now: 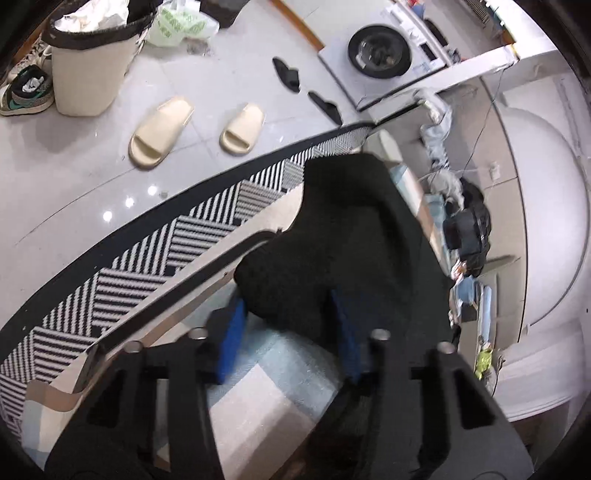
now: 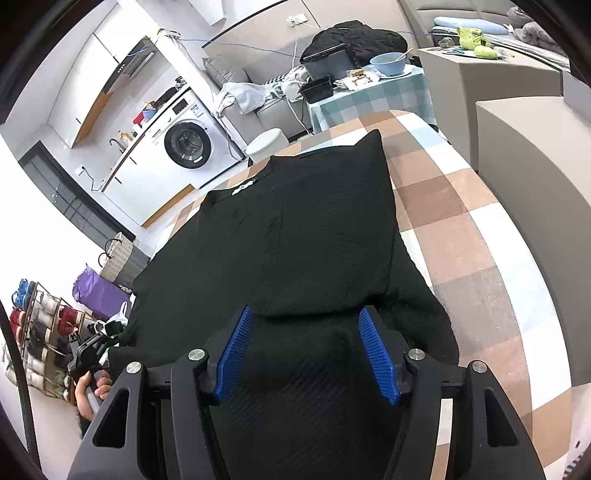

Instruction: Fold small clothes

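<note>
While the black garment [image 2: 295,236] lies spread on the checked worktop [image 2: 461,221], the right gripper [image 2: 306,350] stands apart above its near fold. The left gripper [image 1: 288,325] is clamped on a bunched edge of it.

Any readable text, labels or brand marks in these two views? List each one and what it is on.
None can be read.
Green print on the white plastic bag: too blurred.
Small white tag at the neckline of the black knitted garment: too small.
Panel markings on the white front-loading washing machine: too small.
</note>
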Demonstrator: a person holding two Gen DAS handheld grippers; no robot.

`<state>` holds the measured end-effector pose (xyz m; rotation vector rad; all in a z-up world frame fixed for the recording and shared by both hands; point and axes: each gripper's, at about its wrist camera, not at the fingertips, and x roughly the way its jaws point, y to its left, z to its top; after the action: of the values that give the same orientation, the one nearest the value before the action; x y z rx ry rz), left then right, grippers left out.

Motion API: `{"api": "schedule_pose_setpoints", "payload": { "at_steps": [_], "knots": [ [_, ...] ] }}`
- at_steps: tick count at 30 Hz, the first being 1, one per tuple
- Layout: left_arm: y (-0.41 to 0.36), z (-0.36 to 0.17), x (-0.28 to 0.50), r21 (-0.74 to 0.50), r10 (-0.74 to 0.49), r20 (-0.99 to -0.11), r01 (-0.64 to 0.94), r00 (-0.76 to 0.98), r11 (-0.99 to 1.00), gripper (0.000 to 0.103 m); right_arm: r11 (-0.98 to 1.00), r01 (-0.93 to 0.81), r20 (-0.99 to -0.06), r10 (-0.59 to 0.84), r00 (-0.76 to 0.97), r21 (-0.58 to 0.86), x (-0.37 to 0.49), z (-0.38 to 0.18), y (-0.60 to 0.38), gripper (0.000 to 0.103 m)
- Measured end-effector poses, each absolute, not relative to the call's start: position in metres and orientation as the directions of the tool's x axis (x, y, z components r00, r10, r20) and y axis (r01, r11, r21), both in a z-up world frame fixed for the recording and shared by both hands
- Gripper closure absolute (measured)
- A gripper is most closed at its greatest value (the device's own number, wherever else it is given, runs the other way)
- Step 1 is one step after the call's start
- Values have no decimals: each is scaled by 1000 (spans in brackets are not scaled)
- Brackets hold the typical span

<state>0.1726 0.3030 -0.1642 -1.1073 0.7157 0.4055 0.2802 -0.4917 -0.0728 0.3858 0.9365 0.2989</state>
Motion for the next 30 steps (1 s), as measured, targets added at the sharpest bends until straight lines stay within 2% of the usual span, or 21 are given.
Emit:
{"api": "schedule_pose_setpoints", "payload": {
  "at_steps": [1, 2, 4, 8, 12, 14, 16, 18, 20, 22, 27, 30],
  "knots": [
    [301, -162, 171, -662, -20, -691, -622, 722, 419, 80, 891, -82, -719, 411, 561, 446, 280, -73, -492, 41],
    [299, -160, 172, -659, -8, -688, -620, 726, 427, 85, 891, -81, -720, 412, 558, 447, 279, -74, -492, 41],
    [295, -153, 173, -657, 27, -673, -614, 739, 438, 89, 889, -81, -718, 416, 558, 451, 278, -76, -493, 41],
    [275, -109, 170, -622, 127, -623, -588, 772, 517, 90, 883, -76, -715, 423, 556, 463, 275, -80, -497, 41],
    [224, -48, 193, -466, 241, -531, -518, 812, 718, 91, 881, -80, -716, 429, 551, 466, 271, -84, -498, 41],
    [169, -20, 216, -354, 181, -472, -373, 863, 858, 91, 882, -80, -721, 429, 544, 465, 269, -88, -499, 41],
    [117, -11, 236, -250, 33, -487, -175, 873, 952, 90, 880, -78, -726, 434, 534, 468, 269, -91, -500, 41],
    [74, -17, 244, -199, -113, -522, 8, 845, 980, 77, 880, -77, -727, 434, 532, 469, 269, -92, -501, 41],
    [44, -30, 244, -159, -154, -590, 73, 793, 985, 43, 879, -74, -724, 434, 536, 472, 268, -90, -504, 41],
    [36, -36, 236, -148, -151, -591, 77, 792, 986, 33, 877, -74, -715, 433, 549, 474, 266, -87, -506, 41],
    [49, -44, 224, -177, -128, -612, 23, 780, 984, 32, 877, -63, -712, 426, 559, 476, 262, -88, -512, 39],
    [71, -48, 209, -183, -66, -615, -61, 785, 981, 32, 878, -59, -714, 423, 558, 474, 261, -89, -513, 39]
  ]
}}
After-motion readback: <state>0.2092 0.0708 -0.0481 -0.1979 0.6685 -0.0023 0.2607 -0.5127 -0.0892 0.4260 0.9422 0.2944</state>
